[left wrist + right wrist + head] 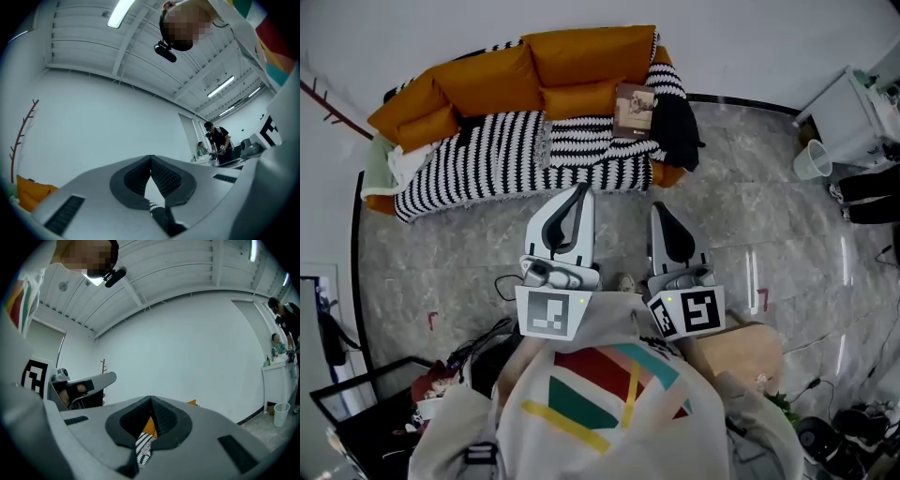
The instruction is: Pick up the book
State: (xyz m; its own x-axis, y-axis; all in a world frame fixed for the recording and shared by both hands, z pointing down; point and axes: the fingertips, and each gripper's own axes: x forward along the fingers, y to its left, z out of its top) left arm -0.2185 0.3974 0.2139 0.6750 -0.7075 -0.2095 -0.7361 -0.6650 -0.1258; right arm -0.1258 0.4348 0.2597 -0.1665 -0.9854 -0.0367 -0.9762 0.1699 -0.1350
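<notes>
Evidently nothing is accomplished yet: the book (635,111) lies on the sofa (487,80), well apart from both grippers. The left gripper (575,199) and right gripper (662,217) are clenched and empty. Approach, opening and grasp all remain.

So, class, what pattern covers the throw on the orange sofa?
Black-and-white stripes on the knitted throw; head view shows best.

Right tool (151,400) closed, empty, orange sofa (149,426) beyond
</notes>
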